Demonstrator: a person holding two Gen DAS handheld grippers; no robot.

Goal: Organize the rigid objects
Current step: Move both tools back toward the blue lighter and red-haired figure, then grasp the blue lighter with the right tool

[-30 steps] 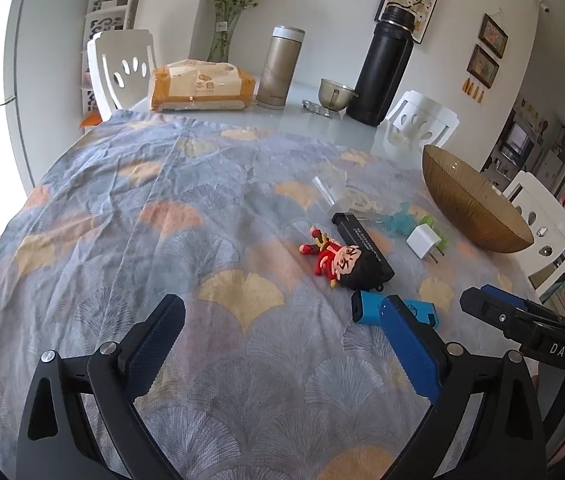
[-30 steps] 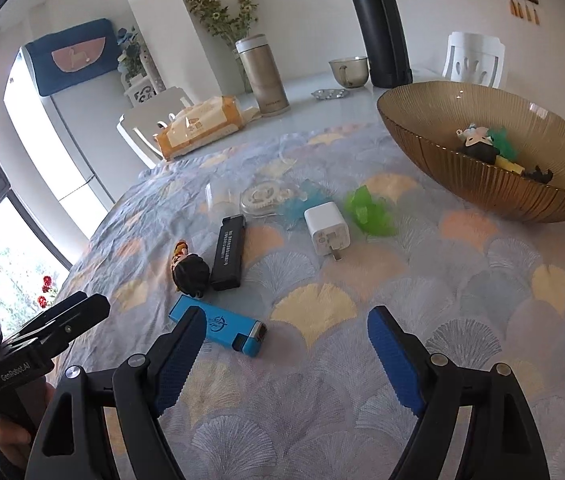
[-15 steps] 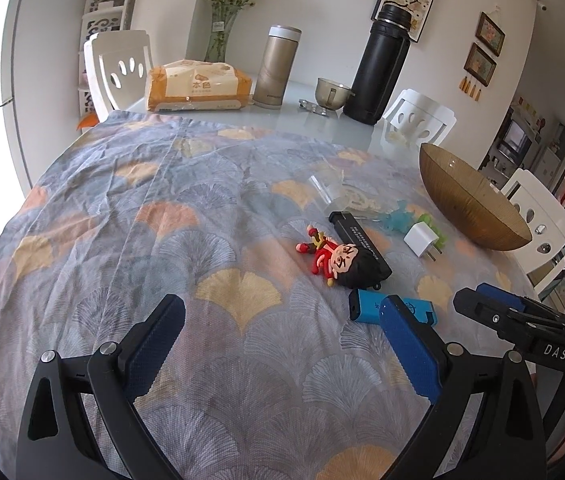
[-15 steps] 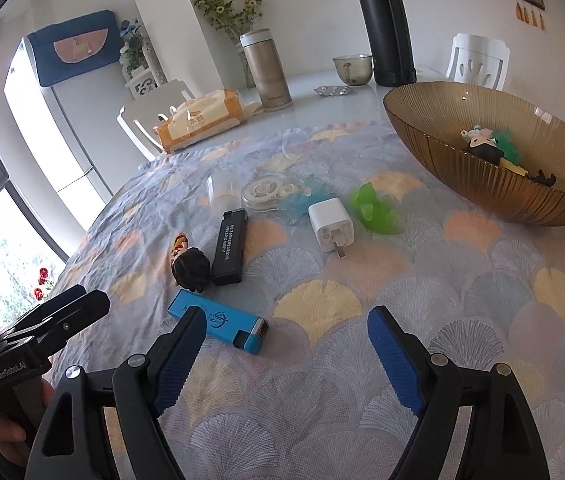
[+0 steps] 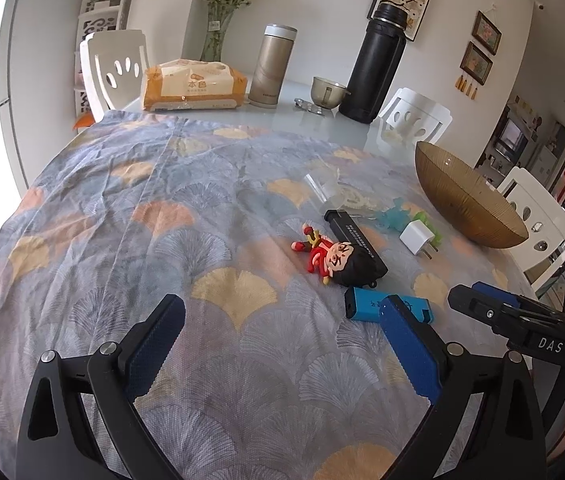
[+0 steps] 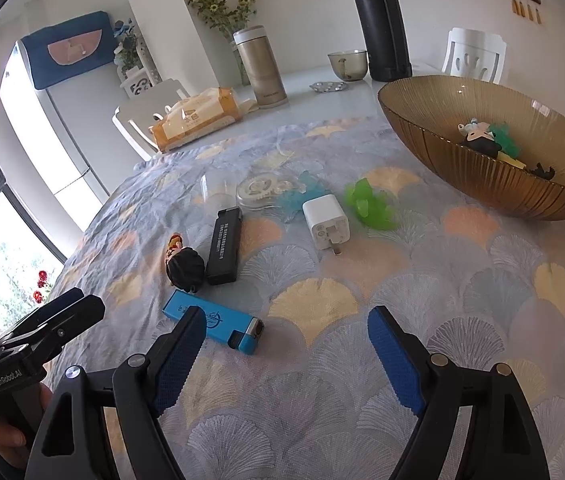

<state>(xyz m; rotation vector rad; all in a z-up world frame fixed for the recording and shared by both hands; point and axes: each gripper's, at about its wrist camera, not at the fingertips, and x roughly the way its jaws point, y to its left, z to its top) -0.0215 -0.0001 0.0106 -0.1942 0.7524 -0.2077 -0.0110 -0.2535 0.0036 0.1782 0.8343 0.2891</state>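
Both grippers hover above worktop [image 6: 462,360], fingers apart, nothing between them: left gripper [image 5: 282,344], right gripper [image 6: 286,344].

Loose items on patterned cloth; amber ribbed glass bowl [image 6: 494,184] at far right holds few small toys.

Likely next pick: blue lighter [image 6: 218,322], just beside right gripper's left finger.
- Flat, slick, rectangular: straddle narrow sides, descend low, close square.
- White charger cube [image 6: 325,222]: smooth, boxy, prongs toward camera.
- Black lighter [image 6: 224,246] touching rubbery figurine [image 6: 184,262]: separate first.
- Wrinkled cloth may snag.

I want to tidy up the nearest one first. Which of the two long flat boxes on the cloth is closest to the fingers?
The bright blue box, lying right in front of the right gripper. The black box with white writing sits farther back, beside the little doll.
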